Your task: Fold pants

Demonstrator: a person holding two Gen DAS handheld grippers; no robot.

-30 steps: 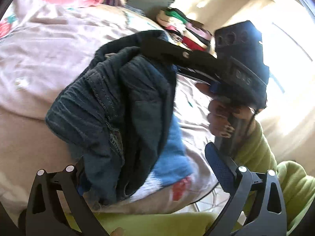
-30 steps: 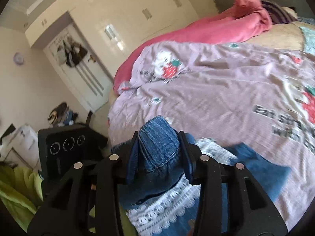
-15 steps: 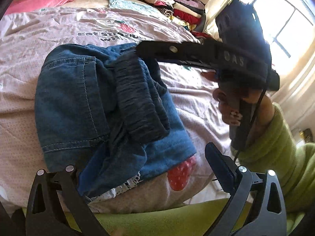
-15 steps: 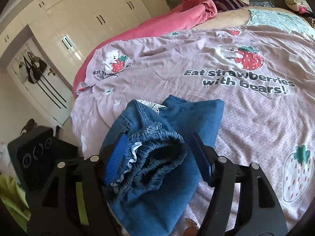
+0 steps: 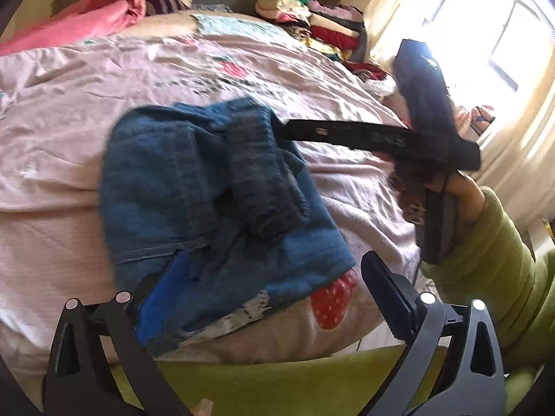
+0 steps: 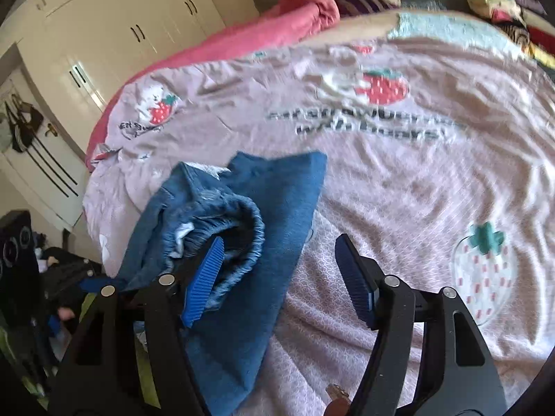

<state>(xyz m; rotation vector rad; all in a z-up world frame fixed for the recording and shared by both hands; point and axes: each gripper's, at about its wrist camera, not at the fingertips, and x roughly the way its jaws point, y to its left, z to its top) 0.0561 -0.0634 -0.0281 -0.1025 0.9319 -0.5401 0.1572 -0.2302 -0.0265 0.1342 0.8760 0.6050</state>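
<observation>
The blue denim pants [image 5: 194,187] lie in a loose bundle on the pink strawberry bedspread [image 5: 69,111], near its front edge. In the right wrist view their elastic waistband [image 6: 242,222] rests against my right gripper's left pad [image 6: 204,274]. My right gripper [image 6: 277,277] has its jaws opening, with denim beside the left pad and nothing pressed between them. From the left wrist view this gripper [image 5: 347,133] reaches in from the right, held by a hand in a green sleeve [image 5: 485,242]. My left gripper [image 5: 274,291] is open wide at the near edge of the pants.
A pink duvet [image 6: 277,31] is heaped at the head of the bed. Stacked folded clothes [image 5: 319,17] sit at the far right corner below a bright window [image 5: 503,41]. White wardrobes [image 6: 104,34] and a door line the left wall.
The right jaws have opened off the waistband, and the pants have gone from hanging in the air to lying on the bed. Both grippers have moved and tilted down.
</observation>
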